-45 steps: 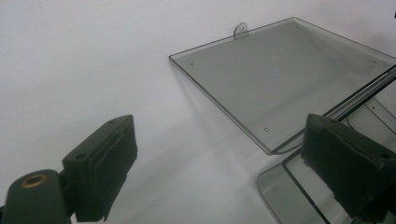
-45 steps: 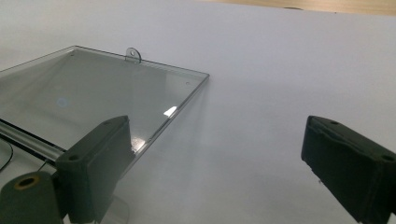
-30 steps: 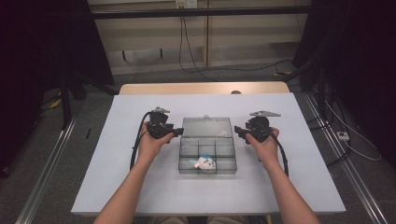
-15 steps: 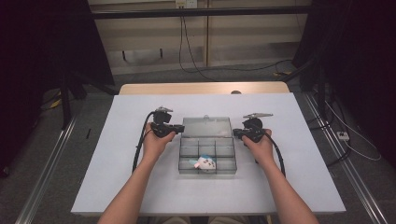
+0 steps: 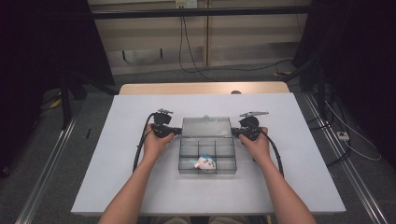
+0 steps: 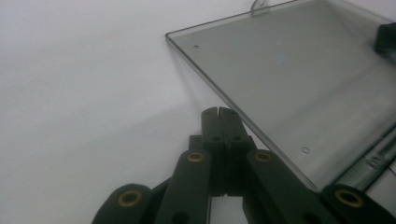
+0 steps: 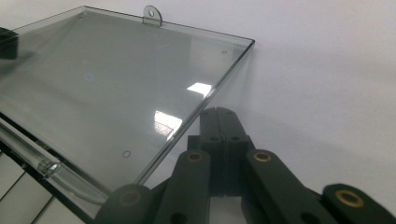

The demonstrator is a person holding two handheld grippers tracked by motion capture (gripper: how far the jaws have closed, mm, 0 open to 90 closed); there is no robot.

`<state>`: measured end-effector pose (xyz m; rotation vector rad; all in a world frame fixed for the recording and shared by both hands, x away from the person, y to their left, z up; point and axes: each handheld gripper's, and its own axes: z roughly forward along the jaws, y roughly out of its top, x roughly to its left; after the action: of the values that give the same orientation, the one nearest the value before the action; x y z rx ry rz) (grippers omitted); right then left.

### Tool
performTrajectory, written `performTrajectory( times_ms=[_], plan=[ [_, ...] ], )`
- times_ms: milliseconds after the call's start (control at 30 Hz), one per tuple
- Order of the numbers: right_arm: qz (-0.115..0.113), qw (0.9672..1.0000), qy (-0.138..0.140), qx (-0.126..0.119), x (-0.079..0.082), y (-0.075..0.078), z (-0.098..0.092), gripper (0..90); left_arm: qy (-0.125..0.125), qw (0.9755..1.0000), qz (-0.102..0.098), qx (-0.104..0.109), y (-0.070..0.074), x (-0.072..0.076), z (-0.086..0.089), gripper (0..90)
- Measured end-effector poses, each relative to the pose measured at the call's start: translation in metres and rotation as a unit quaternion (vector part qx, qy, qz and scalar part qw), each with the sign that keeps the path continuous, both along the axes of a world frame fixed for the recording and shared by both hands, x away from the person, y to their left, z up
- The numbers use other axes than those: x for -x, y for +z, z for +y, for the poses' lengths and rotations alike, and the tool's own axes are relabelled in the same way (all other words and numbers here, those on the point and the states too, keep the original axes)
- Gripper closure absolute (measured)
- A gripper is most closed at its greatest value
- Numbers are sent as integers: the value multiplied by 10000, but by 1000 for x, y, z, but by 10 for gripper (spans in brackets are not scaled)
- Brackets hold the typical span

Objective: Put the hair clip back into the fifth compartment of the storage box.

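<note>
High view: clear compartment box sits mid-table on the white table, lid swung open and lying flat on the far side, hinge line running left-right. Box's long axis goes across the table; lid tab points away from the person. A small white-and-blue item lies in a near-row compartment; too small to tell what it is. Left gripper sits just beside the lid's left edge, right gripper just beside its right edge; hands cover most of both, so jaw tips are hard to read here.

Left gripper view: jaws have just been closing and now stand pressed together, nothing between them, tips by the lid's side edge. Touching or not, cannot tell. Box tray cut off at lower right. Dark blur at top right, the other gripper's tip.

Right gripper view: jaws also just closed, pressed together and empty, beside the lid's edge. Lid tab at the top. Tray compartments cut off at lower left.
</note>
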<state>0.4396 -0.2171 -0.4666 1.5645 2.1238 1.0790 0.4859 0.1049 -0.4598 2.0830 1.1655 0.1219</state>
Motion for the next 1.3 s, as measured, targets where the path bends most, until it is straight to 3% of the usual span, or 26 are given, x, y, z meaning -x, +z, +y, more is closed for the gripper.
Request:
performTrajectory(
  times_ms=[233,500,600,800,933,1300],
  plan=[
    [-1,9998,19,-208,-4,-1,1,900,54,9989,107,442,-5,-7,-1,900],
    [-251,9988,80,-423,-4,5,0,900,65,9971,-37,753,6,-8,1,900],
    [-407,9978,77,-516,-3,12,-2,900,116,9951,-143,975,14,-7,4,900],
    [-678,9959,117,-592,2,29,-3,900,55,9935,-346,1079,35,-2,7,900],
    [-796,9951,141,-561,7,37,-4,897,5,9947,-448,926,44,2,5,900],
    [-838,9951,216,-484,12,43,-3,899,-62,9958,-506,755,51,9,6,900]
  ],
)
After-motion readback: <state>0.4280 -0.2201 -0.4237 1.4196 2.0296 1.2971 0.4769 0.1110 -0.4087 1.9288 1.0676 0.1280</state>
